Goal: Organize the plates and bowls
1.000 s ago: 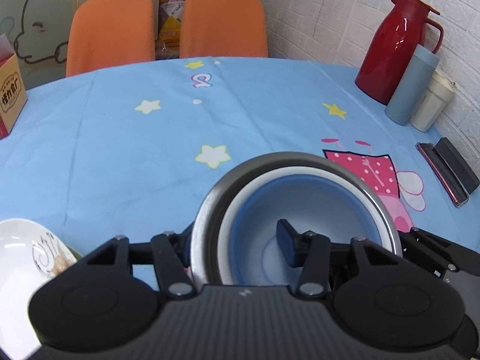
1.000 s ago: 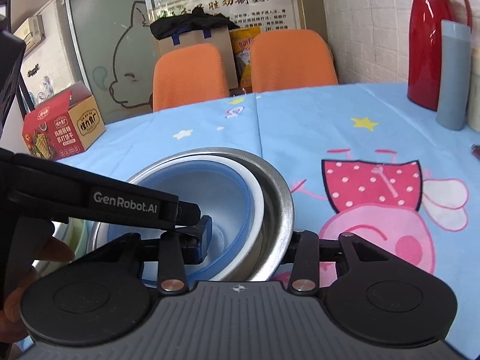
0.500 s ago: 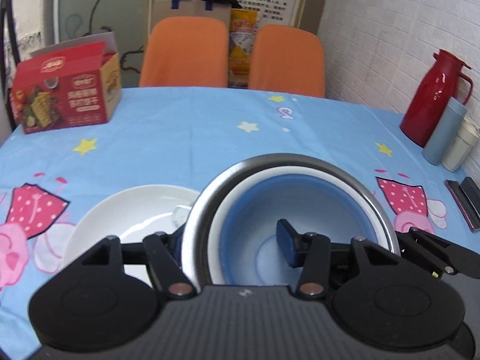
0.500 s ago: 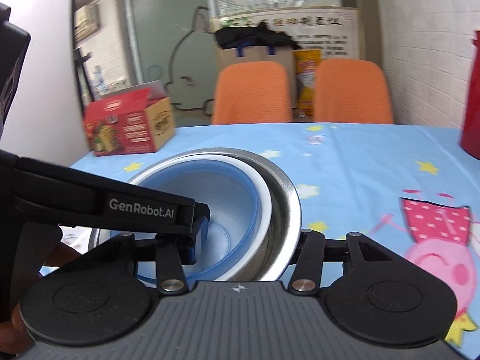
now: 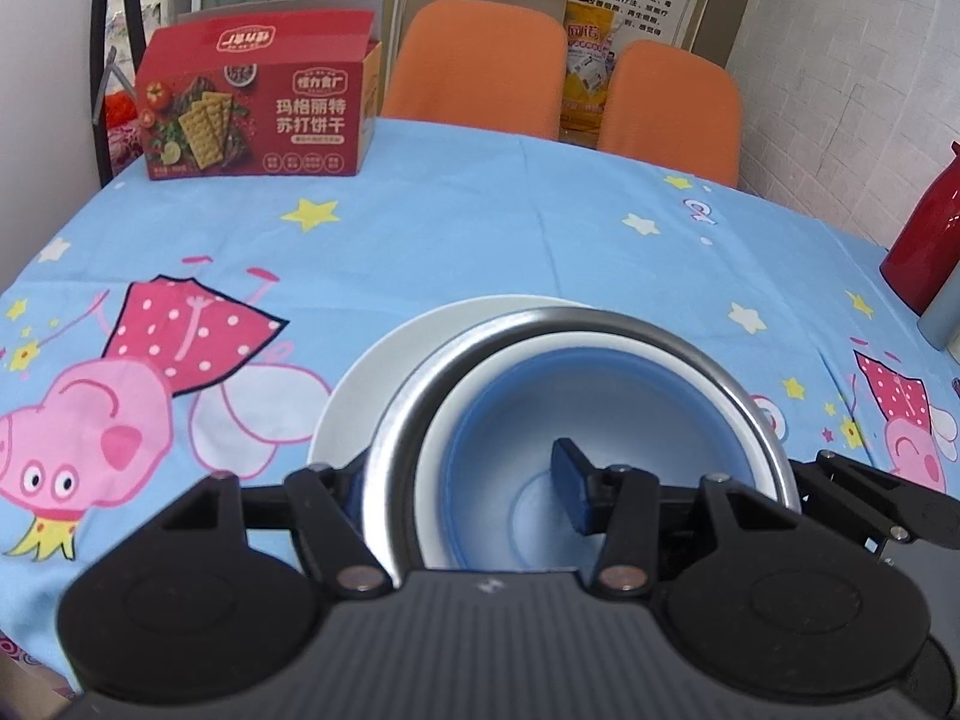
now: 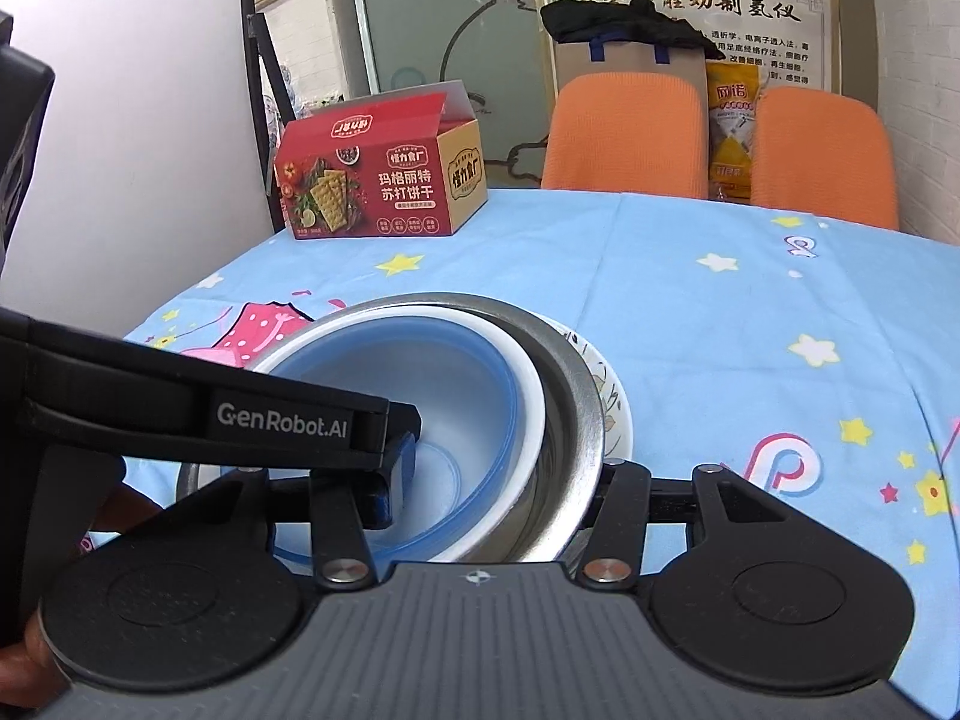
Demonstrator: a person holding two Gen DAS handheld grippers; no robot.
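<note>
A stack of nested bowls, a steel bowl [image 5: 600,324] with a white bowl [image 5: 540,354] and a blue bowl [image 5: 540,420] inside, is held by both grippers above a white plate [image 5: 384,372]. My left gripper [image 5: 462,480] is shut on the stack's left wall, one finger [image 5: 570,480] inside the blue bowl. My right gripper [image 6: 498,480] is shut on the stack's right wall [image 6: 576,402], one finger [image 6: 384,498] inside. The white patterned plate [image 6: 615,414] shows under the stack in the right wrist view.
A red cracker box [image 5: 258,108] stands at the table's far left. Two orange chairs [image 5: 480,66] stand behind the table. A red thermos [image 5: 930,240] stands at the right edge. The blue cartoon tablecloth [image 5: 480,228] covers the table.
Both grippers carried the bowl stack leftward across the table. The white plate, earlier at the left, now lies under the stack. The thermos slid to the right edge of view.
</note>
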